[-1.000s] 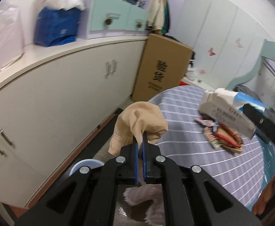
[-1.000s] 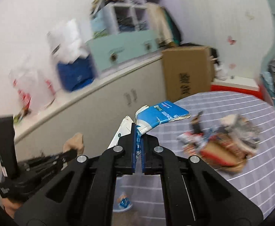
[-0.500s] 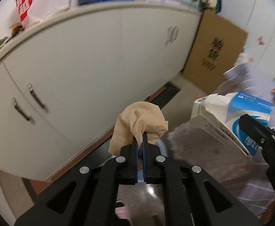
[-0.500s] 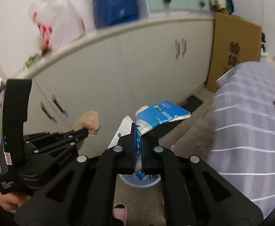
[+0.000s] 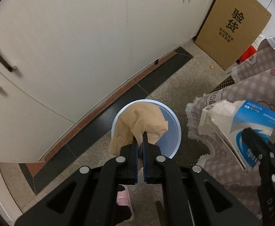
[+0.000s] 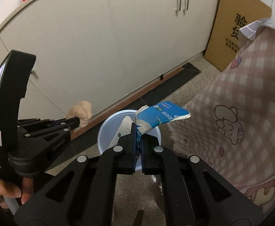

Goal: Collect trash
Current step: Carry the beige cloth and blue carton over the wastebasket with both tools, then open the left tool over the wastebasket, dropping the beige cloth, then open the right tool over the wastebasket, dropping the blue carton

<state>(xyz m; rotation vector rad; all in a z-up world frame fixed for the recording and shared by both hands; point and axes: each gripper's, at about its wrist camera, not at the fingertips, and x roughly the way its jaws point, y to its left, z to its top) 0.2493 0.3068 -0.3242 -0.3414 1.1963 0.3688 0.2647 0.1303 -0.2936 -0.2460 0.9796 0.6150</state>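
Note:
My left gripper (image 5: 140,137) is shut on a crumpled tan paper napkin (image 5: 139,121) and holds it above a light blue trash bin (image 5: 170,131) on the floor. In the right wrist view the left gripper (image 6: 77,121) and its napkin (image 6: 82,111) are left of the bin (image 6: 107,131). My right gripper (image 6: 138,131) is shut on a torn blue and white carton (image 6: 162,115), held over the bin's rim. The carton also shows in the left wrist view (image 5: 246,124), right of the bin.
White cabinets (image 5: 81,37) run along the left, with a dark floor strip at their base. A brown cardboard box (image 5: 231,26) leans at the far end. A pink checked tablecloth (image 6: 241,113) hangs on the right. A pink slipper (image 5: 124,197) lies on the floor below.
Both grippers swung down from table height to point at the floor. The bin is now under the napkin and the carton. Both grips are unchanged.

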